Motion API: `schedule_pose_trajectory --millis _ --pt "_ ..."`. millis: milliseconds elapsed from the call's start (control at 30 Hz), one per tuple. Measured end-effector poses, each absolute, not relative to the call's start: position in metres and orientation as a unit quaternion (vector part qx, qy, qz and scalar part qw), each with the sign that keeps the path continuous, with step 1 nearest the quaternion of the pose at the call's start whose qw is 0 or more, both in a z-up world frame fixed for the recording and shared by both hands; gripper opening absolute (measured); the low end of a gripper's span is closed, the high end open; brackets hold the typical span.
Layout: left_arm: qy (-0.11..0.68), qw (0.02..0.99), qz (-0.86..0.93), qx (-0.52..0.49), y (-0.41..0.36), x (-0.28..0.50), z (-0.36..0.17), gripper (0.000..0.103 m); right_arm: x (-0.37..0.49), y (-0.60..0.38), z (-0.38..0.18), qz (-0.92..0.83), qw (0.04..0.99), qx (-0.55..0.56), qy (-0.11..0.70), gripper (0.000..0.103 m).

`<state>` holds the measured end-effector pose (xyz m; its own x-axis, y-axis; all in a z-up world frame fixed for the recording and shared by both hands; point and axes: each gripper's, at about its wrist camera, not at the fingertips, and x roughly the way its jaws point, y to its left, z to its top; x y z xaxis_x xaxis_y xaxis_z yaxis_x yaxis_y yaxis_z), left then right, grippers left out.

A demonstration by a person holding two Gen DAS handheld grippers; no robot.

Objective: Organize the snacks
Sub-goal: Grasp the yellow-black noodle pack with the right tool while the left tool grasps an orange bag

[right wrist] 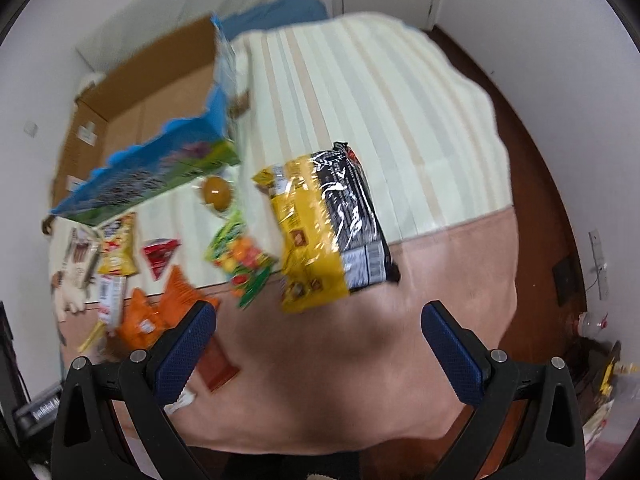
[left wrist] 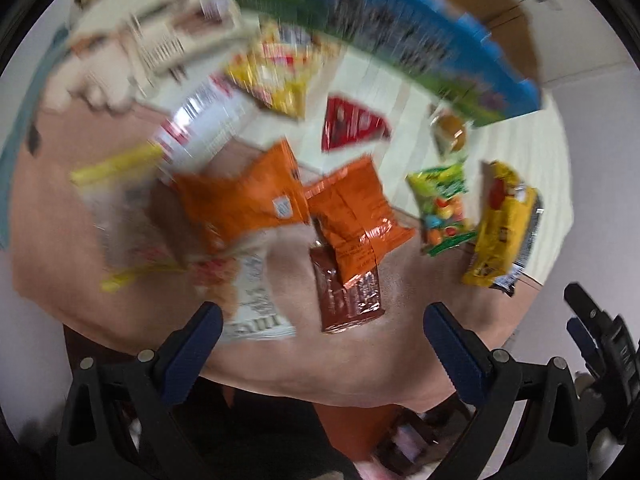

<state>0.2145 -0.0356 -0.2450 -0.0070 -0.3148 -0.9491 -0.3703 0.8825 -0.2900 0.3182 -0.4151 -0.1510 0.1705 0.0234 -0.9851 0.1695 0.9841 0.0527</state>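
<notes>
Yellow-black packet [right wrist: 328,228] lies just ahead of right gripper [right wrist: 316,340], long axis running away | fingers apart, empty | left gripper [left wrist: 322,336] likewise spread, over brown bar [left wrist: 348,296].

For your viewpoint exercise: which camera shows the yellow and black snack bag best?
The right wrist view: the yellow and black snack bag lies large near centre. The left wrist view shows it small at the right edge.
</notes>
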Motion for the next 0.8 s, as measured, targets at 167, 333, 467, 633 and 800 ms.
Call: schedule_pose_trajectory --millis 167,333,467,633,800 --pt "0.733 0.61 0.035 -0.298 -0.051 0.244 -0.294 0.098 0.365 -0.419 -0.197 -0.027 0.737 0.06 0.672 0.103" --pt "0.73 0.588 0.063 -0.341 -0.055 0.275 -0.321 0.082 0.391 -0.421 -0.226 -0.019 0.719 0.064 0.691 0.103" --pt "0.733 0.59 0.083 -0.329 -0.06 0.29 -0.331 0.061 0.407 -0.42 -0.249 -0.015 0.705 0.063 0.706 0.103" --pt "0.725 0.653 0.059 -0.212 -0.087 0.303 -0.311 0.056 0.412 -0.419 -0.275 -0.015 0.688 0.055 0.724 0.098" --pt "0.715 0.696 0.024 -0.057 -0.115 0.305 -0.295 0.056 0.403 -0.421 -0.278 0.01 0.686 0.064 0.725 0.091"
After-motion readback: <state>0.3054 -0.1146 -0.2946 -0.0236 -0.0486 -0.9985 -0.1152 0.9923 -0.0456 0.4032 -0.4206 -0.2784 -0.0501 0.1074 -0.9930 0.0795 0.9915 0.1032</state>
